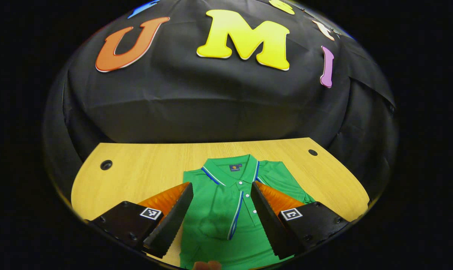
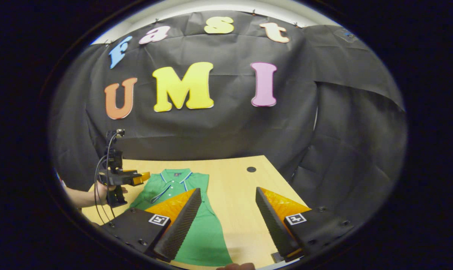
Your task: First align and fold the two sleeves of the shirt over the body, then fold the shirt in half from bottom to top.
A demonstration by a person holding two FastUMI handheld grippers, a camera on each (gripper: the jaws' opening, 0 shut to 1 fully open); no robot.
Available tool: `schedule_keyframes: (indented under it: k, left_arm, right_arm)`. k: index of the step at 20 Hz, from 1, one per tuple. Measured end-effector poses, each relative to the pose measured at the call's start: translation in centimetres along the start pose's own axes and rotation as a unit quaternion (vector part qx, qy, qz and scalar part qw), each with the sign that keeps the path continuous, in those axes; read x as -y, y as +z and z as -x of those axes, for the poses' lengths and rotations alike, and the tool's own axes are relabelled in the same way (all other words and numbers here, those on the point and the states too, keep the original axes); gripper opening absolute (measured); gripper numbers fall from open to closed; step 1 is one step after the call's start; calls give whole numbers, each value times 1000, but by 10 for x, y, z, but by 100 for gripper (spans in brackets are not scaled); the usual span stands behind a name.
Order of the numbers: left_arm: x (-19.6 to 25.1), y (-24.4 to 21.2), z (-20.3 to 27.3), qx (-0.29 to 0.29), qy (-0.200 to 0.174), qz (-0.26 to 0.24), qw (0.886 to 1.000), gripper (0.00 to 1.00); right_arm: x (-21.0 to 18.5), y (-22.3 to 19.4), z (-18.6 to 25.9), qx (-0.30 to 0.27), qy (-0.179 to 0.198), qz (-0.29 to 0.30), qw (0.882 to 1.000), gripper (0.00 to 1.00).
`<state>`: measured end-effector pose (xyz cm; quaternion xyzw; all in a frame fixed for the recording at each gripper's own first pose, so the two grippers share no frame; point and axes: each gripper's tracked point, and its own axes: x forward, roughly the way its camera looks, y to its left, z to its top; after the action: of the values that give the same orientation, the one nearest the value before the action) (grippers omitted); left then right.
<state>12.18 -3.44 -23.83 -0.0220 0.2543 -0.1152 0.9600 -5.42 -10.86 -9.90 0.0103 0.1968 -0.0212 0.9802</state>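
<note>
A green polo shirt (image 1: 218,202) lies flat on the wooden table (image 1: 143,168), collar at the far end. One sleeve with a striped cuff lies folded across its body. My left gripper (image 1: 221,184) hovers open over the shirt's chest, one finger on each side of the placket, nothing held between them. In the right gripper view the shirt (image 2: 207,232) looks narrow, and my right gripper (image 2: 228,189) stands open over bare table beside the shirt's right edge. Farther off at the left, a hand holds the left gripper (image 2: 142,177) above the shirt's collar end.
The table has round cable holes (image 1: 106,164) (image 1: 313,152) (image 2: 251,169) near its far corners. Black cloth hangs close behind the table and around its right side. A fingertip (image 1: 207,265) shows at the bottom edge.
</note>
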Motion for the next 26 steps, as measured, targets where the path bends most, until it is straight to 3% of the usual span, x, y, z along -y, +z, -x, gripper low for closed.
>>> schedule_keyframes:
  k: [7, 11, 19, 26]
  left_arm:
    - [-28, 5, 110, 33, 54, -14, 998, 99]
    - [-25, -15, 168, 26, 61, -38, 997, 99]
    - [-31, -100, 236, -43, 63, -16, 997, 99]
    - [-14, -188, 258, -136, 26, -38, 990, 100]
  right_arm:
    - [-49, -12, -10, -4, 97, 46, 994, 96]
    - [-52, -36, -8, -28, 133, 55, 989, 96]
    - [-21, -115, 5, -117, 141, 61, 981, 96]
    - [6, -206, 19, -195, 135, 137, 962, 94]
